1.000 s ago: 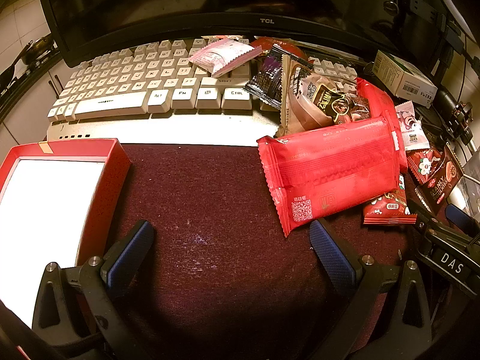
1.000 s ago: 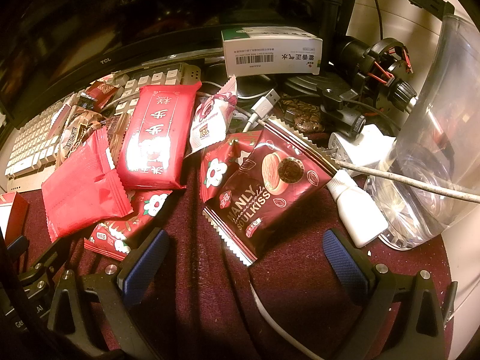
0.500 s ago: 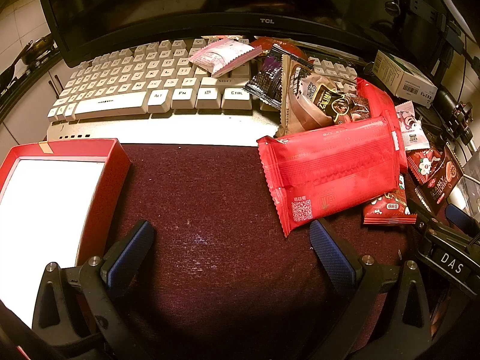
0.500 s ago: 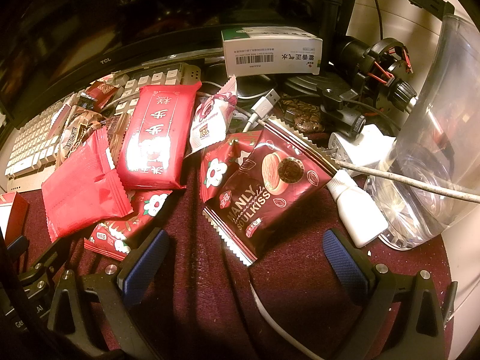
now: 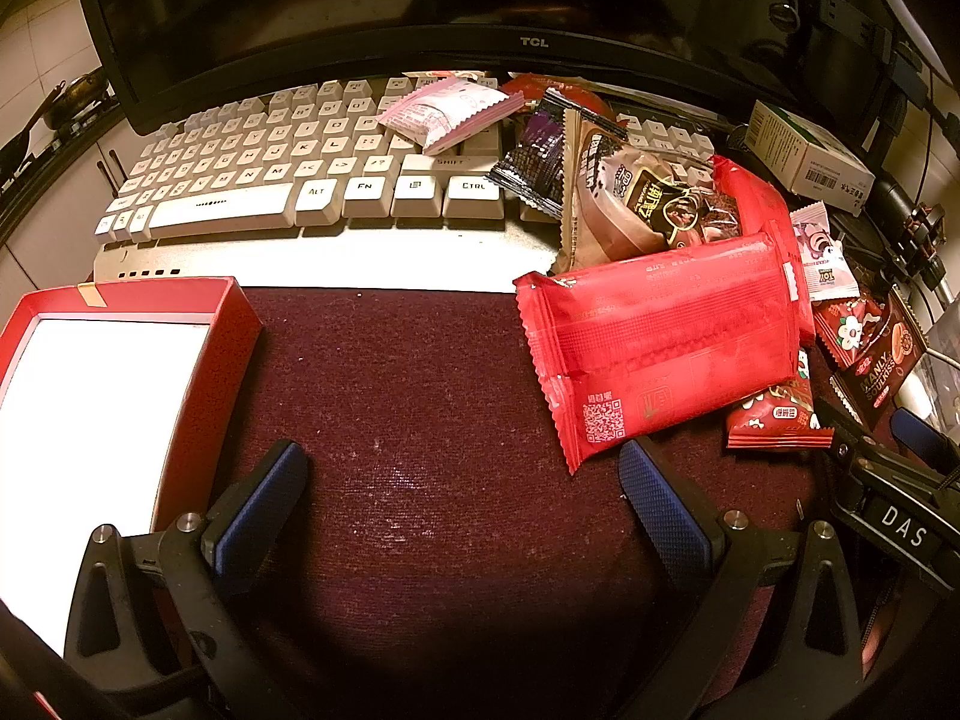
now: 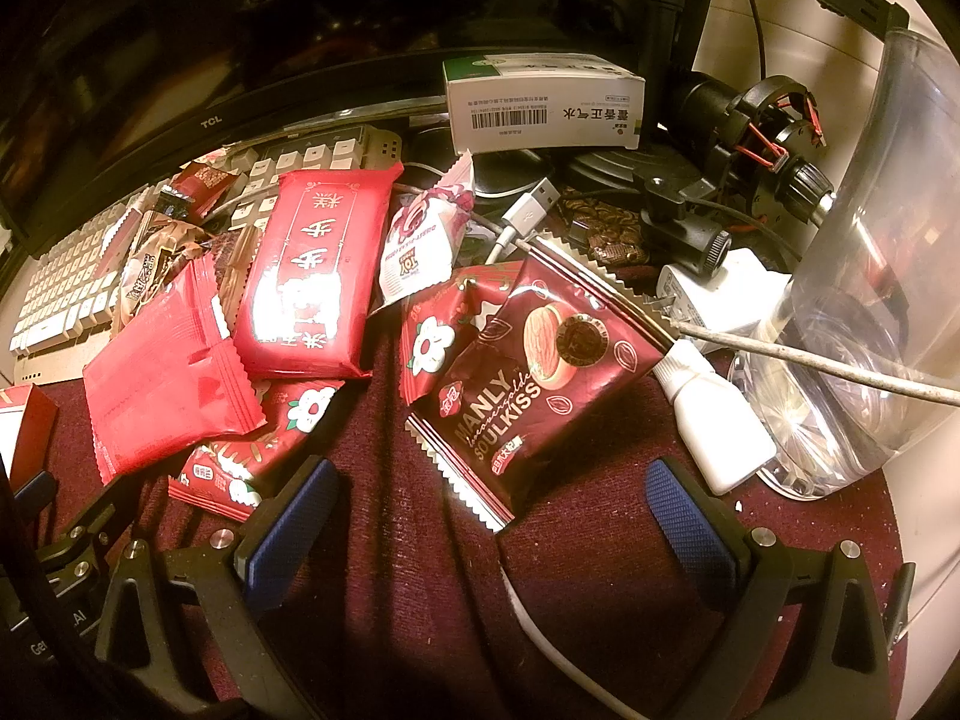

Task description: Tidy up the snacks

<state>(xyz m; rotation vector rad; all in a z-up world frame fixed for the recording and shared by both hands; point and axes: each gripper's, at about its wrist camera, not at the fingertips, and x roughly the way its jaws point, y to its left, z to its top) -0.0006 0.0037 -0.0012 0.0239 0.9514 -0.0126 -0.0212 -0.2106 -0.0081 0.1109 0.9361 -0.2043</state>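
Crosswise, long red snack pack (image 5: pixel 666 342) lies flat; both grippers (image 5: pixel 462 480) (image 6: pixel 489 495) spread, empty.

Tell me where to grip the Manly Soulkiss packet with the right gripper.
Take the Manly Soulkiss packet by its near crimped bottom edge, coming in low from the front. That flat seam points at the open right gripper and lies clear on the cloth; the far end sits against the white plug.

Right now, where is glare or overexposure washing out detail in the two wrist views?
Left wrist view: the white inside of the red cardboard box is blown out, as is the pale front edge of the white keyboard. Right wrist view: glare hides print on the glossy red rectangular snack pack, with highlights on the clear plastic jar.
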